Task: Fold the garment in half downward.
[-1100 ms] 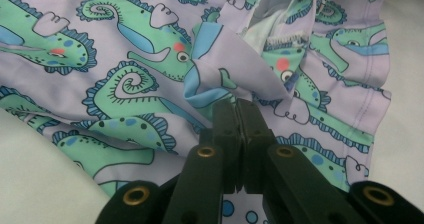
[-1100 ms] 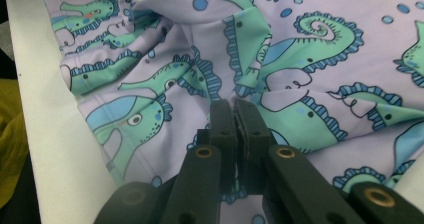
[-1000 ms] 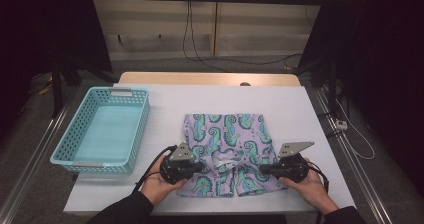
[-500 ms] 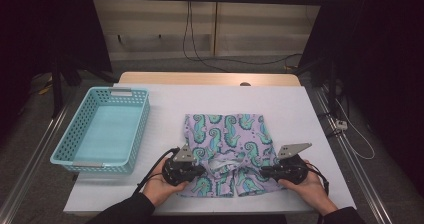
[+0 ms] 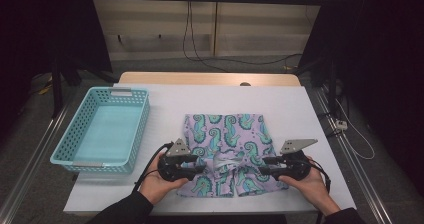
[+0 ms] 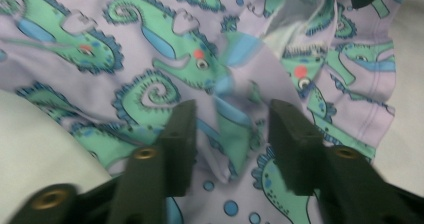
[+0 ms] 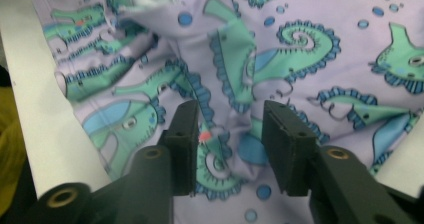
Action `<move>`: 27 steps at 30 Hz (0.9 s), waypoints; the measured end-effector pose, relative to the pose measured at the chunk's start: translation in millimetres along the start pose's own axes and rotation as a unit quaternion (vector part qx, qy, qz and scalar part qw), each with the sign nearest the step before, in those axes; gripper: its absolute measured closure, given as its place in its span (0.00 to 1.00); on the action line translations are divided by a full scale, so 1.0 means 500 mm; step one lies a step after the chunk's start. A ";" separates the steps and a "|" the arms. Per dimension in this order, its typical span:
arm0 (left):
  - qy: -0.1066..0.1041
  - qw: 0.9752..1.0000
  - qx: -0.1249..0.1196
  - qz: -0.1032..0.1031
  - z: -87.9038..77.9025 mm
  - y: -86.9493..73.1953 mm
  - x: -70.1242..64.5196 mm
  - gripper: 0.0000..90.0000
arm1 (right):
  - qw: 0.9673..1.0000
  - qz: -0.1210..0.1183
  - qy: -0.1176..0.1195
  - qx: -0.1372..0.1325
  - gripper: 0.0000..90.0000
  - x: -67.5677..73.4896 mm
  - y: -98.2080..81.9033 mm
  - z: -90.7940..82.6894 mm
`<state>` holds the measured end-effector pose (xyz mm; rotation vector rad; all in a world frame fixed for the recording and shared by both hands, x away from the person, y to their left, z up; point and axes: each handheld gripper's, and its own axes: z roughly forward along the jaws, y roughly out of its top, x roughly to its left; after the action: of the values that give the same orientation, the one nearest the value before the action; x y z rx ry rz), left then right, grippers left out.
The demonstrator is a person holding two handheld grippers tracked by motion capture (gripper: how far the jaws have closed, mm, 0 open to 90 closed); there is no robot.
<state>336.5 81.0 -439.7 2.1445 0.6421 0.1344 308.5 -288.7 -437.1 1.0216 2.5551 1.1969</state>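
While shorts (image 5: 227,154) lie flat mid-table, left gripper (image 5: 200,167) & right gripper (image 5: 264,167) jaws just opened, fabric ridge loose between.

— What do I see of the rig?
— Each hand-held gripper, left (image 5: 197,167) and right (image 5: 266,167), is black with brass-coloured screws, a grey three-cornered plate and a black cable. I see dark sleeves (image 5: 122,210).
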 end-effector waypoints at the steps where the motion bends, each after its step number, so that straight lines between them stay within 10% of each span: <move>1: 0.006 1.000 -0.004 0.003 -0.001 0.008 0.001 0.54 | 1.000 0.006 0.004 -0.008 0.58 -0.002 0.006 0.000; 15: -0.005 1.000 -0.009 0.002 0.027 0.069 0.000 0.40 | 1.000 -0.006 0.012 -0.027 0.58 0.001 0.095 0.033; 27: -0.010 0.999 0.030 -0.014 0.078 0.074 -0.003 0.59 | 1.000 -0.007 0.010 0.020 0.68 -0.006 0.127 0.096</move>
<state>362.2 34.0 -435.0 2.1905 0.6717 0.0793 362.5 -231.5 -424.1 1.0031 2.6064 1.1633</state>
